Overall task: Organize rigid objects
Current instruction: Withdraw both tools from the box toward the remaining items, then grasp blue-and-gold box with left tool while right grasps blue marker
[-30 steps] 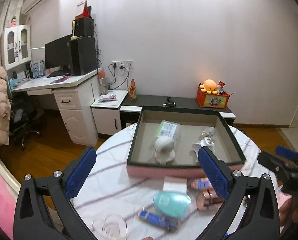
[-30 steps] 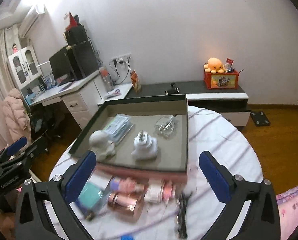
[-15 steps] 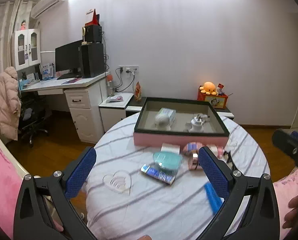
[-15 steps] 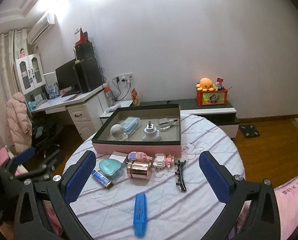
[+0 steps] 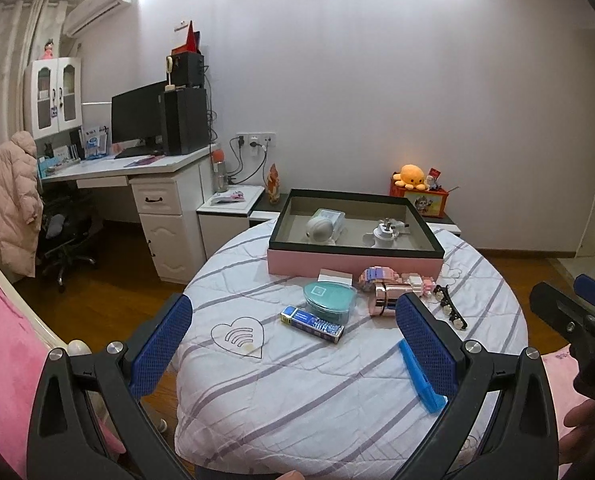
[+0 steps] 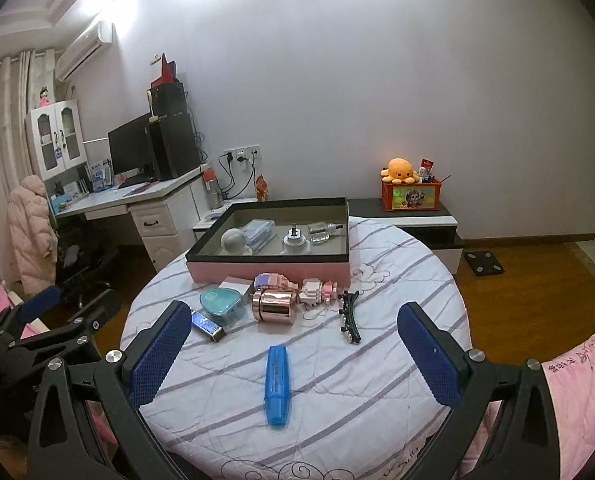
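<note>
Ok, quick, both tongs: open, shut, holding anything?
Left tongs: open, holding nothing.
Right tongs: open, holding nothing.

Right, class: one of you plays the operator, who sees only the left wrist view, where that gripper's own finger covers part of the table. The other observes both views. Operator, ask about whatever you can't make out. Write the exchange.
Operator: Part of the blue case is covered for me. Does it touch anything there?
Observer: No. In the right wrist view it lies alone on the cloth, apart from the black hair clip.
Operator: Something sits behind the white plug in the tray. What is it?
Observer: A clear glass bottle, lying on its side to the plug's right in the right wrist view.
</note>
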Demonstrator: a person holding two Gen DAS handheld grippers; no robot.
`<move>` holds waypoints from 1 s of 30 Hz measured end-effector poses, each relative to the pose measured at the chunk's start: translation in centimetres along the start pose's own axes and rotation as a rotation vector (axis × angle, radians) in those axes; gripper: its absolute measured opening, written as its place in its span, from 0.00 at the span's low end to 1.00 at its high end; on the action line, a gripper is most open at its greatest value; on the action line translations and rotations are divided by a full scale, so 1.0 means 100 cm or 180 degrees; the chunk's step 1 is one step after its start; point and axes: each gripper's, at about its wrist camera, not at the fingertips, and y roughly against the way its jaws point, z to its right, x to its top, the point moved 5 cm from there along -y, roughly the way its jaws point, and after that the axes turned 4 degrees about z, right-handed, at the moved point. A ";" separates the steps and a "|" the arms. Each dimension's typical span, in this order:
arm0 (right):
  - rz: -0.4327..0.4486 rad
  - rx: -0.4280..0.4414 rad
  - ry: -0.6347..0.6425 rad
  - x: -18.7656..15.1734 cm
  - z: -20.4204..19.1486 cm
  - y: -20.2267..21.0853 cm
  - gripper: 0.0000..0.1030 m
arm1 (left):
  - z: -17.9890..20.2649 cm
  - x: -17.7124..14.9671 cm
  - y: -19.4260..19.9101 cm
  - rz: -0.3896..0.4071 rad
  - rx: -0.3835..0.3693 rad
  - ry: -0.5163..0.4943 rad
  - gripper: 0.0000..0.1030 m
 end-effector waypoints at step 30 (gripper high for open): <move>-0.0690 -0.0049 0.0129 -0.064 0.007 -0.071 1.00 | -0.005 -0.063 -0.085 -0.0743 -0.0047 0.0053 1.00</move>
